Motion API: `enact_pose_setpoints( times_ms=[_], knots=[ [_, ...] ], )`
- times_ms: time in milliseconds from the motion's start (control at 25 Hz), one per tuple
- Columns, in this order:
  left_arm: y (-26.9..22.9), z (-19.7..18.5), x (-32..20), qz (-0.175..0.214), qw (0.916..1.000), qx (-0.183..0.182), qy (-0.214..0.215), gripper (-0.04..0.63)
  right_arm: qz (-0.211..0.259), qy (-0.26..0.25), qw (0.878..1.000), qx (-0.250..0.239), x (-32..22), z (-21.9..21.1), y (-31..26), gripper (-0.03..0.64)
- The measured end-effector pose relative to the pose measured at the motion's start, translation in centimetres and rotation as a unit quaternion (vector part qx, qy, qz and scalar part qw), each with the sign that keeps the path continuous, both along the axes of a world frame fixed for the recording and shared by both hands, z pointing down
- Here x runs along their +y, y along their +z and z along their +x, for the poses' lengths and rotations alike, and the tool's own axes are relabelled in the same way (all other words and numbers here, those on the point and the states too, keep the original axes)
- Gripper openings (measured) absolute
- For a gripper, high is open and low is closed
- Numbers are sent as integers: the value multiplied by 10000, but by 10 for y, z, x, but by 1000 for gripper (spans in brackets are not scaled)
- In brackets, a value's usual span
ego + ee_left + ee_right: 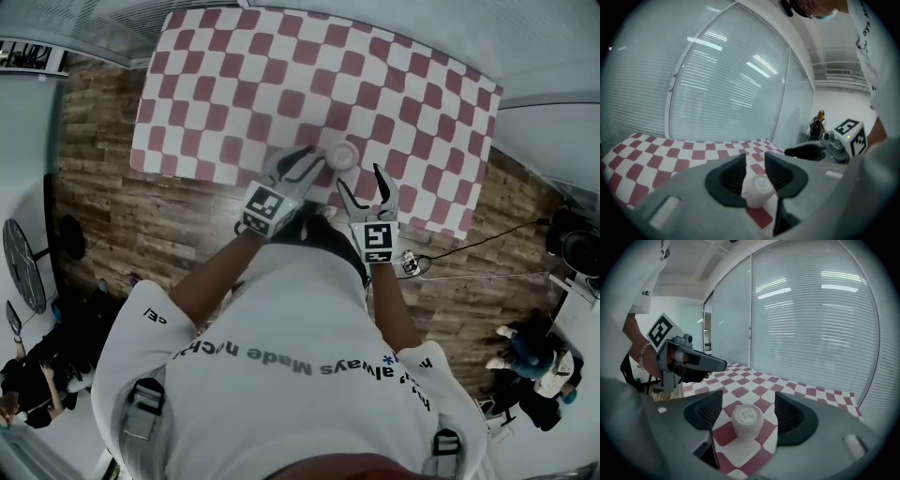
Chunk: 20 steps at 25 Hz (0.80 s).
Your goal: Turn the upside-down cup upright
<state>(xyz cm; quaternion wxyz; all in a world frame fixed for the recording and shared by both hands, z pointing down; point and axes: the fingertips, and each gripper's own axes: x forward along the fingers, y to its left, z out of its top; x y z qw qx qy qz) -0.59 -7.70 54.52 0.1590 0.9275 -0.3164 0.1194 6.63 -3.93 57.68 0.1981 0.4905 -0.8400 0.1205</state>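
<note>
A small white cup (pixel 342 156) stands upside down, base up, near the front edge of the table with the red-and-white checked cloth (pixel 234 84). My right gripper (pixel 361 183) is open. In the right gripper view the cup (pixel 746 420) sits between its wide jaws (pixel 748 397) with a gap on both sides. My left gripper (pixel 314 161) hovers just left of the cup, its jaws narrowly apart with nothing in them. In the left gripper view the cup (pixel 757 187) shows past the jaws (pixel 754 161). The left gripper (pixel 701 364) is apart from the cup.
The wooden floor (pixel 122 216) surrounds the table. A fan (pixel 21 262) stands at the left, and cables (pixel 469 248) and gear lie at the right. People sit at both lower corners. A glass wall with blinds (pixel 811 324) runs behind the table.
</note>
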Motion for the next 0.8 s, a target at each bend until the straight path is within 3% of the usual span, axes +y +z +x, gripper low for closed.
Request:
enact_pose_setpoints(
  times_ms=[360,800],
  knots=[
    [55,6,-6,-434,9989,-145,100,131,-360,-164,9992,-104,-10,-10,57,421],
    [100,10,-16,-643,9971,-360,169,140,-815,26,9966,-114,-26,-10,120,443]
  ],
)
